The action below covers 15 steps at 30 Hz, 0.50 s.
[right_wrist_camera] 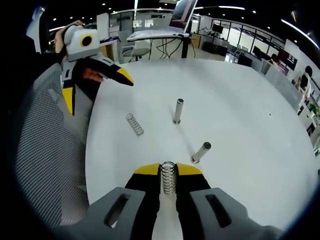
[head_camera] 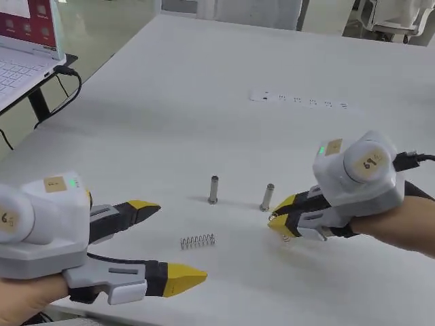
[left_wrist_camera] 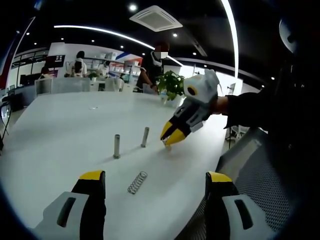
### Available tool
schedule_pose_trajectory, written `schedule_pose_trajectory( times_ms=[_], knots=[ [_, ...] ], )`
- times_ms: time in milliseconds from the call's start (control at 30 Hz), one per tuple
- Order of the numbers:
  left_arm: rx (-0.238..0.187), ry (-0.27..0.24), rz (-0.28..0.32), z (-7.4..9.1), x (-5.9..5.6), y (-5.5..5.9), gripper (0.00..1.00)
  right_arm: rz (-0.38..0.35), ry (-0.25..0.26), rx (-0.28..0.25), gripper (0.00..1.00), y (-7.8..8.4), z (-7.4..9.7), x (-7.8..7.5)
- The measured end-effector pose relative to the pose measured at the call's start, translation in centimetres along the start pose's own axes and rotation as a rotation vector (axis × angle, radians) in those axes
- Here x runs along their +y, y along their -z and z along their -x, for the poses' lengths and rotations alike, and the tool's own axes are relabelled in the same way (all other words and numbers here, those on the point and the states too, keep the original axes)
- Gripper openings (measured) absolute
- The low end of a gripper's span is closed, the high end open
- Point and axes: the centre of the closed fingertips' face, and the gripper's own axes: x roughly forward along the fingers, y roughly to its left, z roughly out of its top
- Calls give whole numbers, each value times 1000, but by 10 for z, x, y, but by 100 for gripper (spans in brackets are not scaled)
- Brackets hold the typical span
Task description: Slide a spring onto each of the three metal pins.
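— Right gripper [head_camera: 282, 221] is squeezed nearly closed on a spring [right_wrist_camera: 168, 177]. The coil sits lengthwise between my jaws, its end poking out past the yellow tips. Those tips are low over the table [head_camera: 204, 102], just beside the nearer pin [head_camera: 267, 197], on its near right side in the head view. Can't tell if they touch it.

— And the other stuff? Got room to work?

— Second pin [head_camera: 214, 189] stands upright a bit left of the first, clear of it. A loose spring [head_camera: 198, 240] lies flat on its side, nearer me than that pin and touching nothing. My left gripper [head_camera: 180, 241] is spread wide with nothing in it, hovering at the near left, and the loose spring lies just ahead of the gap between its jaws. Bare white top runs all around both pins and well beyond them, out to a power strip [head_camera: 299, 100] lying far back. Near edge of the table runs right under the left gripper. The left edge slants off toward a laptop [head_camera: 20, 47] on a separate stand. A mesh chair [right_wrist_camera: 45, 150] sits beside the table edge in the right gripper view.
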Motion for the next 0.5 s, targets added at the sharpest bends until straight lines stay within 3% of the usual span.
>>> schedule_pose_trajectory(
  times_ms=[500],
  knots=[
    [-1, -1, -5, 0, 1, 0, 78, -68, 38, -94, 8, -13, 15, -6]
  ],
)
